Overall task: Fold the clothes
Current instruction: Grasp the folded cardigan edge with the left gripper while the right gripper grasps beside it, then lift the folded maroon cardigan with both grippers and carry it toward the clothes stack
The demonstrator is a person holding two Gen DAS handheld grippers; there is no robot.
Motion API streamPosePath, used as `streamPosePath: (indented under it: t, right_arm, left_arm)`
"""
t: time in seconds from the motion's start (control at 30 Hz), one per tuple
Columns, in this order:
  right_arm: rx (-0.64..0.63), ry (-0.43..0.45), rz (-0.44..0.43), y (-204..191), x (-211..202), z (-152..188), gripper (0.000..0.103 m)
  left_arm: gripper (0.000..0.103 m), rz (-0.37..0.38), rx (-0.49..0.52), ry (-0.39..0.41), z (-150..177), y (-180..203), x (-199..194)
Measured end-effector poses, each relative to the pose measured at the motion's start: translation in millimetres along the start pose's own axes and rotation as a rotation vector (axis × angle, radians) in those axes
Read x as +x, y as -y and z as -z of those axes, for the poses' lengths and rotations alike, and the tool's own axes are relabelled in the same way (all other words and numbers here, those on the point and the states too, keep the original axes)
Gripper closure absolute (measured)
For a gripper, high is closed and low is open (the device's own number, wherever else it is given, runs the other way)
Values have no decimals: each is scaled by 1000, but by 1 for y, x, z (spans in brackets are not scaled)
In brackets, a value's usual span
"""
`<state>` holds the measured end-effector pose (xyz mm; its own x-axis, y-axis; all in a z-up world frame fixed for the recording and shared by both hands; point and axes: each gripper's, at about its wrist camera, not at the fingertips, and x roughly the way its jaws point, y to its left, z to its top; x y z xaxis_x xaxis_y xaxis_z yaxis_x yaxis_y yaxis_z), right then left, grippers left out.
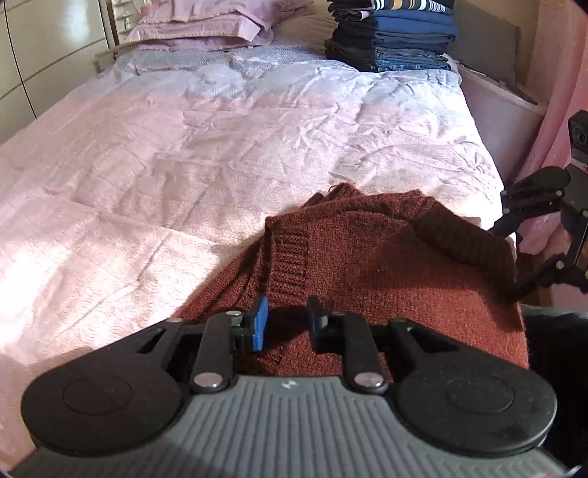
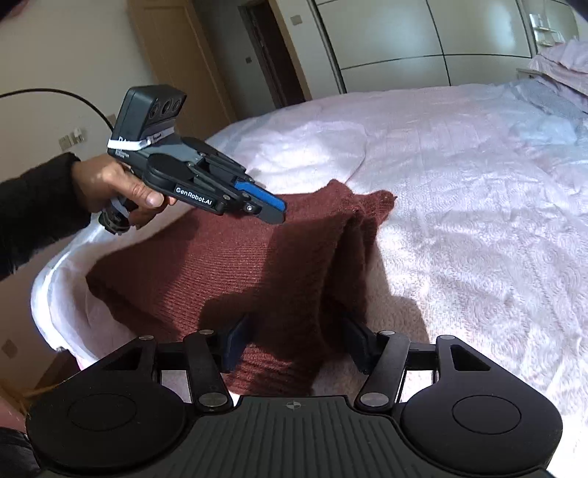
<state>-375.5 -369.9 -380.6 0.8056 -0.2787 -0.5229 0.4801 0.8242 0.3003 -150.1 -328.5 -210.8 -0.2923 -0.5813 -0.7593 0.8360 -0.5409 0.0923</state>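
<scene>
A: Left wrist view is showing the left hand-held gripper (image 1: 284,321) hovering low over the rust-red knitted sweater (image 1: 386,272), fingers parted a little, nothing between the blue pads (image 1: 260,323). The sweater is lying bunched at the near edge of the bed (image 1: 183,154).

B: Right wrist view is agreeing: the person's left hand (image 2: 121,191) is gripping the handle pistol-style, the dark-sleeved forearm reaching in from the left, the fingers angling down toward the sweater (image 2: 228,264).

A: And the right hand-held gripper (image 2: 297,343)?

B: Its fingers are standing wide, a raised fold of sweater lying between them; I cannot tell whether they are touching it.

A: A stack of folded clothes (image 1: 393,36) is sitting at the bed's far end, beside lilac pillows (image 1: 205,25).
</scene>
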Motion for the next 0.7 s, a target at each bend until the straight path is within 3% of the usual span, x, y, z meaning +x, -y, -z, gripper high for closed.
streamPosePath:
  t: [0.13, 0.23, 0.3, 0.4, 0.53, 0.6, 0.7]
  right_arm:
    - [-118, 48, 97, -12, -27, 6, 44]
    - [-348, 26, 167, -38, -26, 13, 44]
    - [-493, 20, 179, -55, -23, 20, 44]
    - [-650, 4, 191, -73, -7, 22, 44]
    - [-859, -27, 229, -90, 18, 25, 44]
    - [-976, -62, 256, -96, 33, 29, 44]
    - [-1047, -69, 274, -99, 47, 28, 44]
  left_arm:
    - [73, -19, 116, 69, 11, 44, -44]
    - [67, 24, 221, 105, 29, 87, -63]
    - [65, 10, 321, 88, 44, 117, -65]
    - [65, -95, 485, 20, 68, 154, -58]
    - [64, -284, 656, -68, 89, 177, -44]
    - [64, -363, 680, -95, 94, 179, -38]
    - [76, -449, 612, -100, 95, 172, -36]
